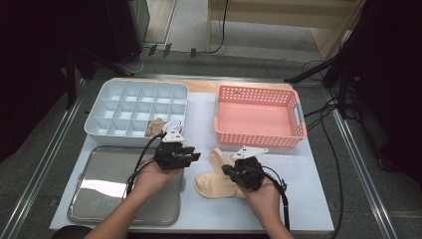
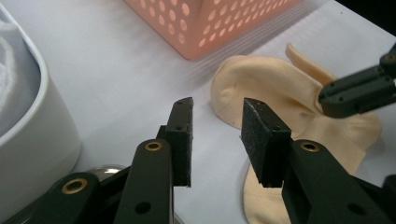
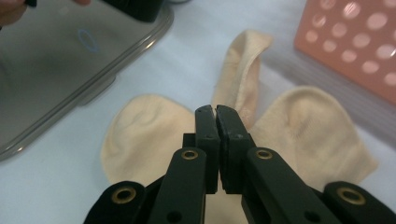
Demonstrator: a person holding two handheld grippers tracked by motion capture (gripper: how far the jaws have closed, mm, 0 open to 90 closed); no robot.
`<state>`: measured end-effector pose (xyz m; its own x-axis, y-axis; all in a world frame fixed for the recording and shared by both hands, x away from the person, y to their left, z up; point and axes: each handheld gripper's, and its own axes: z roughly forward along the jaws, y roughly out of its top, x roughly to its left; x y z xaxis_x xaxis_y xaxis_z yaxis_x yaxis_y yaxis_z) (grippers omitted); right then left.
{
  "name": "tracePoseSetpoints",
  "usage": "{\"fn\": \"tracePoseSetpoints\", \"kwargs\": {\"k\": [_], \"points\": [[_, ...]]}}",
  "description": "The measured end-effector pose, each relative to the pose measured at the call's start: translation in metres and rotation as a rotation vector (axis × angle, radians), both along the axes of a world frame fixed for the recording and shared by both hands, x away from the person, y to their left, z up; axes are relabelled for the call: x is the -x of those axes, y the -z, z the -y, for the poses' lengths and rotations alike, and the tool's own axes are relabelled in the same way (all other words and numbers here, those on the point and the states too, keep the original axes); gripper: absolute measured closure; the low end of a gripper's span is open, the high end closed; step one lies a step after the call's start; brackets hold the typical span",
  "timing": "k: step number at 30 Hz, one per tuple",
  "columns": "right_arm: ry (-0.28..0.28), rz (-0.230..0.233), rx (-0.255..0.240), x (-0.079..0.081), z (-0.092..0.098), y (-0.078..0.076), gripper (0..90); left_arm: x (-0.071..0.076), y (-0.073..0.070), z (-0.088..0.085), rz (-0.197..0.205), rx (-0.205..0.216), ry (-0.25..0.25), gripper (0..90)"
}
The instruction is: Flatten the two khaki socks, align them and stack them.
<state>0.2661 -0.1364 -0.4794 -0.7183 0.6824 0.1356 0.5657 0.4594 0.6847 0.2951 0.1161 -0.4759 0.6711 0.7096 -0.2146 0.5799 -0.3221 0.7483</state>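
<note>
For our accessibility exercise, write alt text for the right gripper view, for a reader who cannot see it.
The right gripper, jaws shut with nothing between them, hangs over cream socks lying on a white table. A metal tray lies at upper left, and a pink perforated basket at upper right.

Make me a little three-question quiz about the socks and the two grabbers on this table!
1. True or false: the pink basket has socks inside it.
2. What are the cream socks lying on? A) the metal tray B) the white table cover C) the white divided box
3. Which gripper has its jaws apart with nothing between them, the left gripper or the right gripper?

Key
1. False: it looks empty.
2. B.
3. The left gripper; the right one is shut, above the socks.
</note>
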Motion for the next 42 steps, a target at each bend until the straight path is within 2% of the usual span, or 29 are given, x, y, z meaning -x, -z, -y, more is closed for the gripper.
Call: {"fn": "tracePoseSetpoints", "kwargs": {"k": [7,13,14,15,20,23,32,35,42], "points": [[0.012,-0.024,-0.005,0.014,0.006,0.005,89.1,-0.002,-0.002,0.006,0.013,-0.009,0.023,65.0],[0.016,-0.066,0.011,0.023,0.007,0.018,88.8,-0.004,0.000,0.015,0.010,-0.026,0.053,64.1],[0.017,-0.094,0.011,0.024,0.007,0.021,88.3,-0.004,0.001,0.018,0.004,-0.036,0.063,64.0],[0.017,-0.094,0.011,0.024,0.007,0.021,88.3,-0.004,0.001,0.018,0.004,-0.036,0.063,63.9],[0.020,-0.117,-0.011,0.028,0.012,0.021,81.2,-0.005,0.002,0.024,0.006,-0.045,0.078,63.4],[0.021,-0.114,-0.025,0.031,0.014,0.017,78.9,-0.006,0.003,0.024,0.009,-0.060,0.078,63.3],[0.020,-0.085,-0.066,0.032,0.018,0.002,78.9,-0.007,0.002,0.021,0.011,-0.055,0.064,63.2],[0.034,-0.060,-0.081,0.032,0.022,-0.005,79.1,-0.007,0.002,0.020,0.007,-0.056,0.064,63.1],[0.090,-0.044,-0.094,0.022,0.039,-0.008,80.5,-0.006,0.000,0.018,0.000,-0.043,0.061,62.8]]}}
